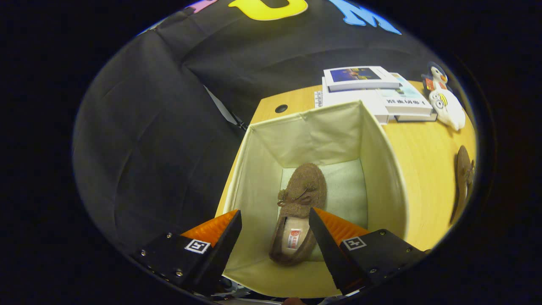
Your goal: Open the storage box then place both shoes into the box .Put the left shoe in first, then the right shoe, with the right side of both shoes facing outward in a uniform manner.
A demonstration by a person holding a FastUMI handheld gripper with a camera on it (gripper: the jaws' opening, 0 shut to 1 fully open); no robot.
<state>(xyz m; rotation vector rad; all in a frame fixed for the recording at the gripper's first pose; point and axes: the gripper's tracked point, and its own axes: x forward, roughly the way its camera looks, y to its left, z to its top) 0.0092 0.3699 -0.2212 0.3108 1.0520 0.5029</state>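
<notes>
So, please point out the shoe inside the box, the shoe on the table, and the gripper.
brown shoe in box (pixel 301 199), gripper view, its upper.
second brown shoe (pixel 463 178), gripper view, its side.
gripper (pixel 275 222), gripper view, between open fingertips.

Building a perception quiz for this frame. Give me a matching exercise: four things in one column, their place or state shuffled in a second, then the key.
Things:
1. shoe in the box
2. second shoe
3. stack of books
4. gripper

Places or states:
A. on the wooden table, outside the box, beyond the fingers to one side
B. open, fingers apart above the storage box, holding nothing
C. lying on the box floor, sole down, between the fingers
D. on the table behind the box, next to a penguin toy

Pairs: 1-C, 2-A, 3-D, 4-B
</notes>
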